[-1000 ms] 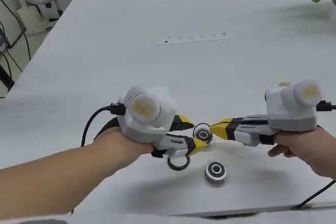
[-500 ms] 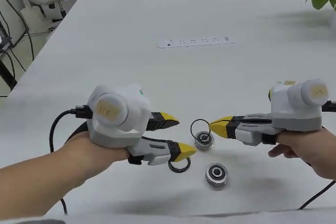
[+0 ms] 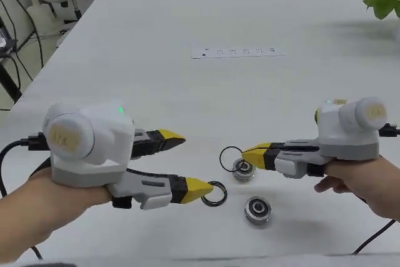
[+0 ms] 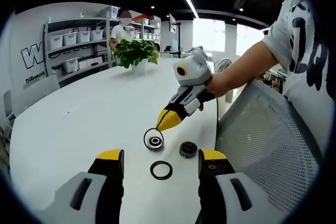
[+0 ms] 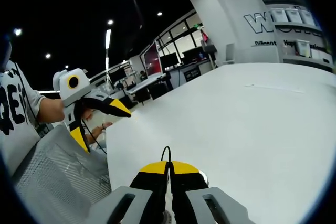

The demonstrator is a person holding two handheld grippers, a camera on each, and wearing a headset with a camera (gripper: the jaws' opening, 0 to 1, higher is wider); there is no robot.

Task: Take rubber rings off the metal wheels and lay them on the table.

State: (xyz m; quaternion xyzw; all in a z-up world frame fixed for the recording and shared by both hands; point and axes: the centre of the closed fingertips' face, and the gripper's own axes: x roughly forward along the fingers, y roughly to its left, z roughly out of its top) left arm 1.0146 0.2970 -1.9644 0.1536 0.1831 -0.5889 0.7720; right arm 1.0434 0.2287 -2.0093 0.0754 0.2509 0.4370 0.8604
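your right fingers (image 3: 257, 153) pinch the ring (image 3: 221, 158), now off its wheel (image 3: 242, 169), and your wide left fingers (image 3: 195, 189) have let go, so lay it down.

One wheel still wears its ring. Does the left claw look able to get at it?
Probably yes: the left claw is open and empty, and that wheel lies uncovered ahead of it, with only a loose ring nearby.

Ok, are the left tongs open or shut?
Open: the left tongs have their yellow tips wide apart, gripping nothing.
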